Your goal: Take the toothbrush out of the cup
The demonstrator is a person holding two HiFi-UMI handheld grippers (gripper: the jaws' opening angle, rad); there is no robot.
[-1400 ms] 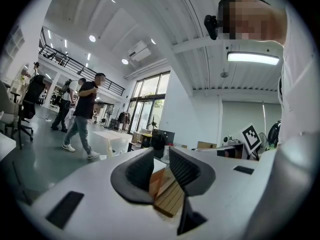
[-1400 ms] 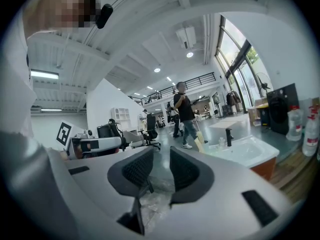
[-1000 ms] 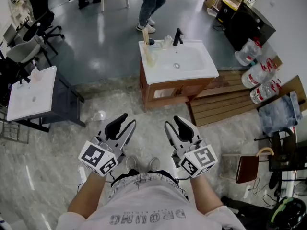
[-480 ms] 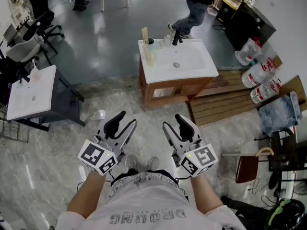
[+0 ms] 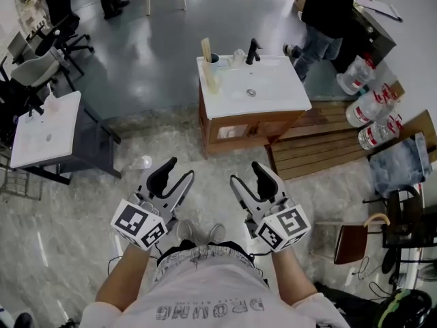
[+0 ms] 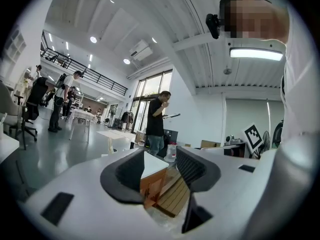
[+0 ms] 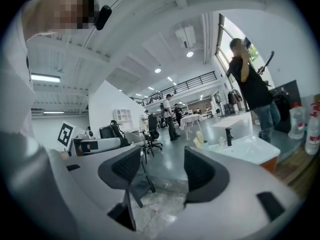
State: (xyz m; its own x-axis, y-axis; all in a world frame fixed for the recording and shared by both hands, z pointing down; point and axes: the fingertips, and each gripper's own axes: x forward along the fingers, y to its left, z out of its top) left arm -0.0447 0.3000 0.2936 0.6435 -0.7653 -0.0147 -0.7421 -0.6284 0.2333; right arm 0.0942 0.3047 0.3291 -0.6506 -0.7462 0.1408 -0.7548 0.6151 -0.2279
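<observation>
Toothbrush sat in cup at sink corner, untouched. Left gripper and right gripper hung well short of sink, jaws just spread, empty; whole task remained.

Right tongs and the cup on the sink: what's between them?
Head view: bare floor, then the sink cabinet's front and basin before the cup. The right tongs have just been opening, empty.

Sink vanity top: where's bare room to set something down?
Free: the basin, bare around its drain, and the countertop strip between the basin and the right edge. Crowded: the back-left corner, where the cup, a clear glass and the black faucet line up; a pale item sits on the left rim.
</observation>
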